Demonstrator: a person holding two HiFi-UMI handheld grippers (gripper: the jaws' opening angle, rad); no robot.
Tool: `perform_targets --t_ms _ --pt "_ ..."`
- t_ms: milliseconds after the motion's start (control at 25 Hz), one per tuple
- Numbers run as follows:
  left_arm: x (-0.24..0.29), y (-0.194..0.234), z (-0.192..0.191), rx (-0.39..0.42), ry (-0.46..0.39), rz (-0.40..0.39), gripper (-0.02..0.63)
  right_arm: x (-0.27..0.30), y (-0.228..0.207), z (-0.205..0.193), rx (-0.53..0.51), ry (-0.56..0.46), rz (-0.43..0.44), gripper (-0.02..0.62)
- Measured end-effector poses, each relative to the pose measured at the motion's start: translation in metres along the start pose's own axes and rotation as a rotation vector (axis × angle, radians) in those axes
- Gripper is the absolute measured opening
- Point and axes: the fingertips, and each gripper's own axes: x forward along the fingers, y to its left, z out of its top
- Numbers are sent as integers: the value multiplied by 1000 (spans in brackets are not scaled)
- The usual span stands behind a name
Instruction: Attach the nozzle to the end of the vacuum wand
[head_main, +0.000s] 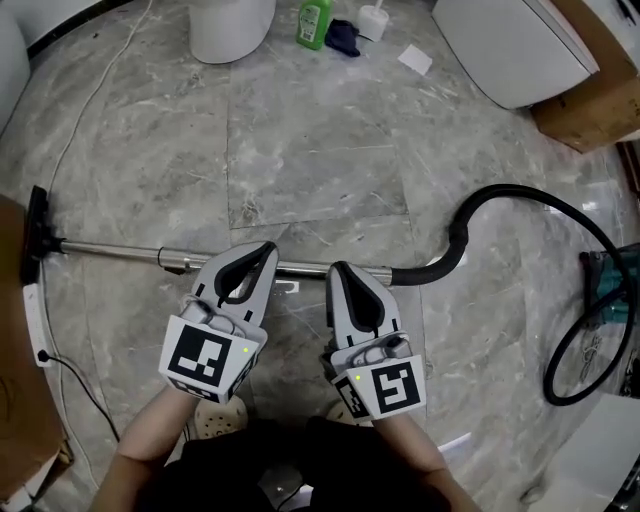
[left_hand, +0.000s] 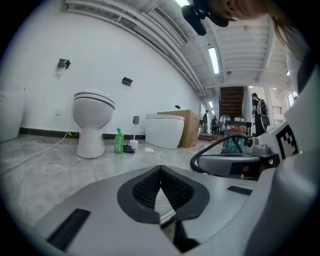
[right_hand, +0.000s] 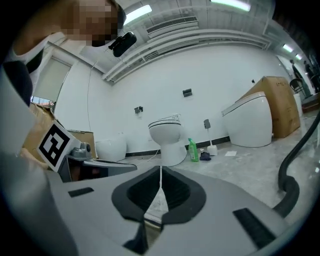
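Note:
The vacuum wand (head_main: 110, 249), a shiny metal tube, lies across the grey marble floor. A black nozzle (head_main: 36, 232) sits crosswise at its left end, touching it. At the wand's right end a black hose (head_main: 468, 232) curves away. My left gripper (head_main: 264, 250) and right gripper (head_main: 338, 270) are side by side over the wand's middle, both pointing away from me. In the left gripper view the left gripper (left_hand: 160, 169) has its tips together with nothing between them. The right gripper (right_hand: 160, 171) looks the same in the right gripper view.
A white toilet (head_main: 232, 25), a green bottle (head_main: 314, 22) and a second toilet (head_main: 515, 45) stand at the far side. A cardboard box (head_main: 592, 100) is at the far right, the teal vacuum body (head_main: 612, 285) at the right edge. A white cable (head_main: 95, 95) trails at the left.

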Motion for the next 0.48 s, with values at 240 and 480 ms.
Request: perform_targets --t_ms 240,480 --pt "-17 -9 -39 -73 27 25 9 -6 22 -39 88 66 27 18" --pt "-15 -1 -37 -58 34 43 9 -5 17 -37 52 53 16 18"
